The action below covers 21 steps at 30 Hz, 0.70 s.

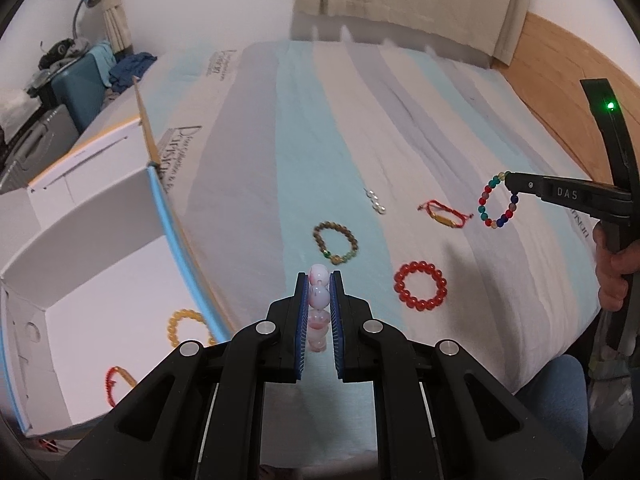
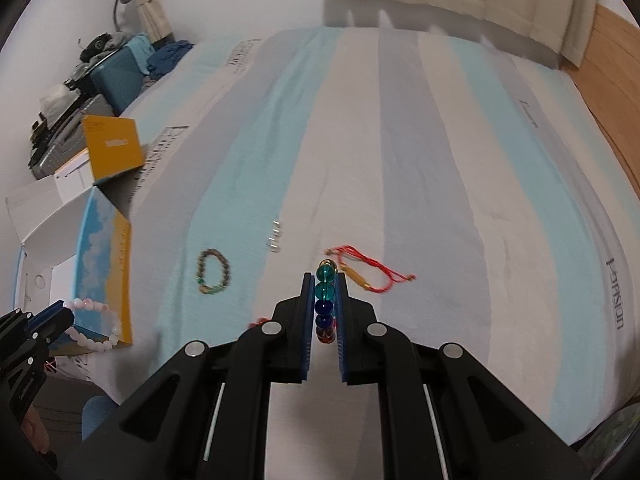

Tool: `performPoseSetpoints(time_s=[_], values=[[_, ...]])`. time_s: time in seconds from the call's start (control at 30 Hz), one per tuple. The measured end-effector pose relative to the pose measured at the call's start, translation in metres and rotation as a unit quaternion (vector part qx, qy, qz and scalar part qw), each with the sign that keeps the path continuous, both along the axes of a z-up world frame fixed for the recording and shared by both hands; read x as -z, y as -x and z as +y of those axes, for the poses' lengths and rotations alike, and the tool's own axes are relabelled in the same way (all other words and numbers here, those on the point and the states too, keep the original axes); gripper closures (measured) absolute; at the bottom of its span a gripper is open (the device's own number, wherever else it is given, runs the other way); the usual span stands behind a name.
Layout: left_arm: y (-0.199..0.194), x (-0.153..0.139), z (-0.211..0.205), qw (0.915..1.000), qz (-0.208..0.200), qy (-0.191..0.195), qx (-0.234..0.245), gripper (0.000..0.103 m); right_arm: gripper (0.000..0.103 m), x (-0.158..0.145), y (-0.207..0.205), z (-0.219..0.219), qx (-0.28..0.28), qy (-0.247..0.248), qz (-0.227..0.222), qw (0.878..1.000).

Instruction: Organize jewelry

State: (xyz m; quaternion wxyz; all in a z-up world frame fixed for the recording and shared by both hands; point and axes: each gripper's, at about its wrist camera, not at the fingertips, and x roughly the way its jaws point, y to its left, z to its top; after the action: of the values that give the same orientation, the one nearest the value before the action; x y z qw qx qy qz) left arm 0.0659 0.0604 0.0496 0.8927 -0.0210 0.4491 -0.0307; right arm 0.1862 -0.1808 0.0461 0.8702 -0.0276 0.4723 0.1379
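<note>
My left gripper (image 1: 319,280) is shut on a pink-and-white bead bracelet (image 1: 319,300), held above the striped bedspread just right of the open box (image 1: 100,280); the bracelet hangs beside the box in the right wrist view (image 2: 96,328). My right gripper (image 2: 325,280) is shut on a multicoloured bead bracelet (image 2: 325,300), which dangles from its tip in the left wrist view (image 1: 496,204). On the bed lie a brown bead bracelet (image 1: 335,243), a red bead bracelet (image 1: 420,286), a red cord bracelet (image 1: 442,216) and small silver pieces (image 1: 376,202). A yellow bracelet (image 1: 186,326) and a red-orange one (image 1: 118,380) lie in the box.
The box has a blue and yellow outer wall (image 2: 104,260) and stands at the bed's left edge. A teal suitcase (image 1: 80,84), clothes and a lamp are beyond it. A wooden headboard (image 1: 560,68) runs along the right. Curtains hang at the far end.
</note>
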Motion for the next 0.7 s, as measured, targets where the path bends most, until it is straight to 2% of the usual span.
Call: performPoseSetpoints(time_s=[0.7], values=[[0.026, -0.051, 0.090, 0.9969, -0.032, -0.018, -0.070, 0.093, 0.094, -0.047, 0.021, 0.131, -0.089, -0.009, -0.027, 0.996]])
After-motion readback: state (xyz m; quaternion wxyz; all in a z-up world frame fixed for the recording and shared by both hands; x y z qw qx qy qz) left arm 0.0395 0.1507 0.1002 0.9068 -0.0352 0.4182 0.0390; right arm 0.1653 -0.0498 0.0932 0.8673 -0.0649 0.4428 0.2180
